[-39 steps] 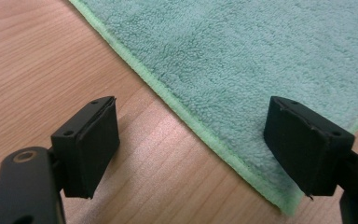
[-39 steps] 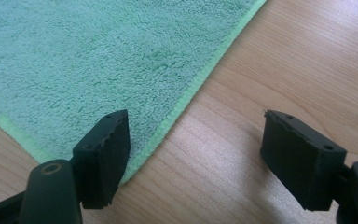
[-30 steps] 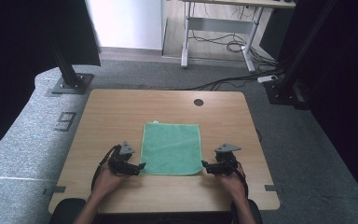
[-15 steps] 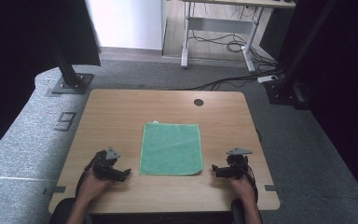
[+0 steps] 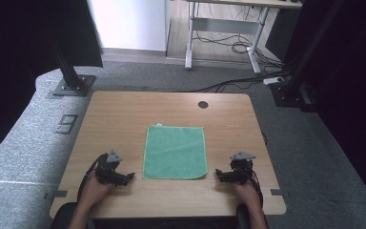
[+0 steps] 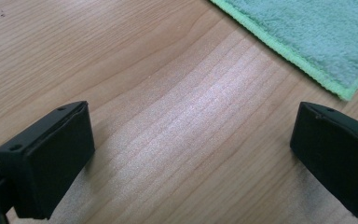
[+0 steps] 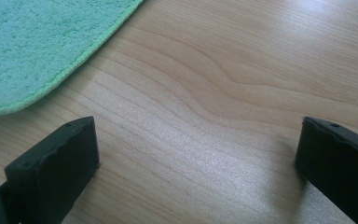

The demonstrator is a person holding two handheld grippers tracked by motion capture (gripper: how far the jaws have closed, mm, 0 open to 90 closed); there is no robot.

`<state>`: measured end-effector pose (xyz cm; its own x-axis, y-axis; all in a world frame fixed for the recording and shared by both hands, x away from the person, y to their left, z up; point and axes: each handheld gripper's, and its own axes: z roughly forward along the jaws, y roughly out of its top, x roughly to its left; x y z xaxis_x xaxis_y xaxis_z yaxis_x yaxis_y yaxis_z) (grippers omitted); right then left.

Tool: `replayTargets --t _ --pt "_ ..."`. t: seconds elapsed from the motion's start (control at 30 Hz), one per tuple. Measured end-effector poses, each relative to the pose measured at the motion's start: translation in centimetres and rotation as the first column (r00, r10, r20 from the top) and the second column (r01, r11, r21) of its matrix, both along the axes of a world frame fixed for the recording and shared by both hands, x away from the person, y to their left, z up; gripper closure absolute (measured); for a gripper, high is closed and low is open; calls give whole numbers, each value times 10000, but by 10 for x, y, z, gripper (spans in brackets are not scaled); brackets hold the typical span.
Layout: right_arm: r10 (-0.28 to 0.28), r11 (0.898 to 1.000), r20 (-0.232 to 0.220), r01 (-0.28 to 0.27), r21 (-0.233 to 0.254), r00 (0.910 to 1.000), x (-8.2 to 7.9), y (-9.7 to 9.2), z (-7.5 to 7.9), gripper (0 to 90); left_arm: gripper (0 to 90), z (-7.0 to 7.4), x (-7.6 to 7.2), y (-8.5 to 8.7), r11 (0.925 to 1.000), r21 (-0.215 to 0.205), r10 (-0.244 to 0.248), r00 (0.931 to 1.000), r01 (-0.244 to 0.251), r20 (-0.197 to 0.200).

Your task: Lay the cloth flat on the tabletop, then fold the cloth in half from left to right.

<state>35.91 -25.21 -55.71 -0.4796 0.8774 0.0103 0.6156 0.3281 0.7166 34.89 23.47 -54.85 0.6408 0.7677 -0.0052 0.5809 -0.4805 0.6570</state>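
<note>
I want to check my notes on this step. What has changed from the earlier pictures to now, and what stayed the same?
Both grippers let go of the green cloth's near corners and drew outward, away from its side edges. The left gripper and right gripper now rest on the bare table, their jaws just opened wide with nothing between them. The cloth stayed flat in its place.
</note>
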Motion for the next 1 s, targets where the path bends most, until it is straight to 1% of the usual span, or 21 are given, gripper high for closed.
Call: replayTargets --t 0.23,0.33,0.4,0.5,0.6,0.67,0.77,0.83,0.87,0.93,1.0 --pt "109 9999 11 -109 1 9999 0 0 0 0 0 2 5 -4 9996 -22 281 9994 -281 -184" --pt "177 9998 -8 -177 -15 9998 0 0 1 16 0 4 9 -7 9995 -15 312 9995 -312 -89" --pt "176 9998 -53 -176 95 9998 -1 1 3 40 0 6 12 -10 9995 16 327 9995 -327 48" --pt "188 9996 101 -190 203 9998 -1 6 7 43 0 11 19 -18 9995 55 294 9988 -297 389" --pt "311 9987 289 -322 397 9991 -2 13 15 45 0 14 24 -29 9998 124 168 9979 -176 627" --pt "407 9975 297 -423 557 9987 -1 20 20 45 0 14 28 -37 9997 254 29 9974 -47 717" --pt "609 9963 182 -619 597 9980 1 30 24 50 0 12 34 -48 9996 273 -59 9976 41 688" --pt "758 9949 90 -763 666 9971 2 38 26 50 0 8 36 -53 9997 228 -11 9981 -3 615" --pt "870 9936 97 -875 713 9962 2 44 27 49 0 6 36 -54 9996 258 75 9981 -92 619" --pt "1013 9923 102 -1018 702 9948 2 51 27 49 0 3 36 -56 9991 410 55 9984 -78 556" --pt "1204 9911 30 -1204 563 9927 1 57 24 49 0 2 34 -56 9993 355 97 9986 -116 529"
